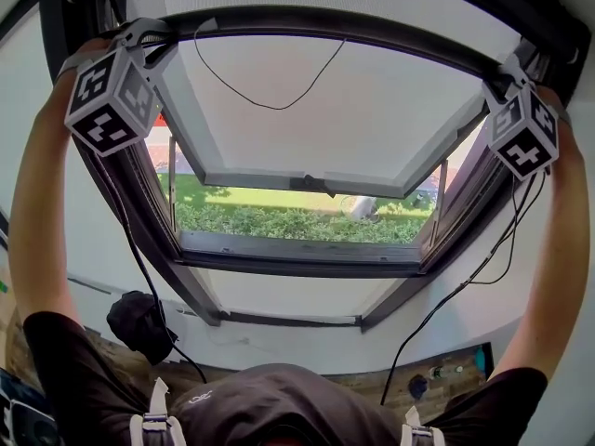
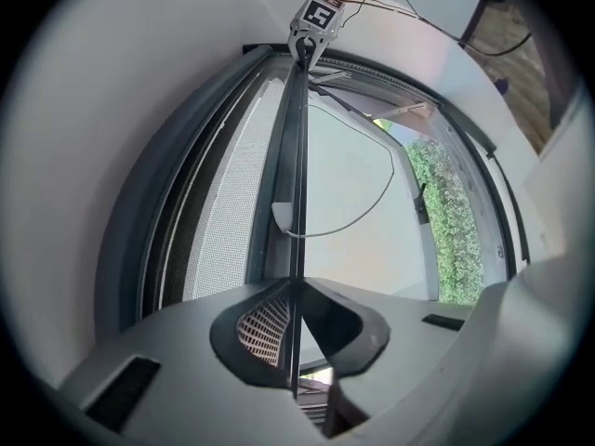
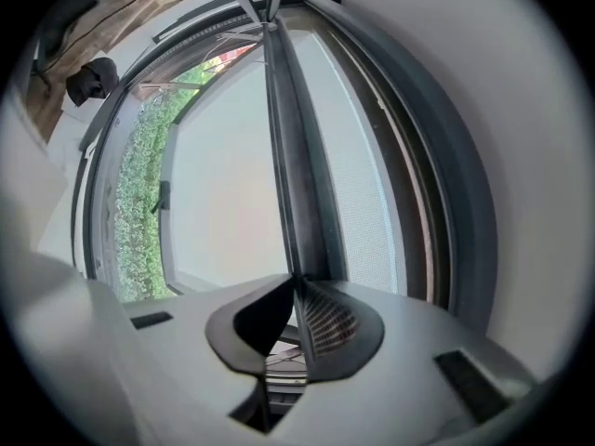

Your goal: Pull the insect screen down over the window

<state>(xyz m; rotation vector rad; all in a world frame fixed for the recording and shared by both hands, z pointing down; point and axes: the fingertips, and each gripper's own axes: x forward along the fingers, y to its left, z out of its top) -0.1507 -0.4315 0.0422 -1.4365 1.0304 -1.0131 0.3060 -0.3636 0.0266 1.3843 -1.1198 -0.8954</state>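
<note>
Contact with the insect screen is made at both ends of its pull bar (image 1: 353,28), which lies at the far, top edge of the window frame (image 1: 307,266). The screen is therefore judged to be almost fully retracted, with only a narrow strip of mesh (image 2: 218,221) seen beyond the bar. The left gripper (image 1: 160,37) is clamped on the bar's left end. Its jaws are drawn nearly together, and the bar's thin edge is pinched between the pads (image 2: 265,328), as confirmed in the left gripper view. The right gripper (image 1: 507,71) is closed likewise on the right end, with the bar's edge seated between its pads in the right gripper view. The glazed sash (image 1: 307,182) is swung outward, and a hedge (image 1: 297,223) is visible below it. A thin dark cord (image 1: 270,105) hangs slack from the bar. The step in hand is assessed as the start of the downward pull. It is recommended that both ends be drawn toward the near edge at an equal rate, so that the bar is kept square to the frame and the mesh is not skewed or jammed. The pinch is shallow and taken on a thin lip, so slippage is considered the principal risk. A steady pull without jerks is advised. The cord should be kept out of the bar's path.
</note>
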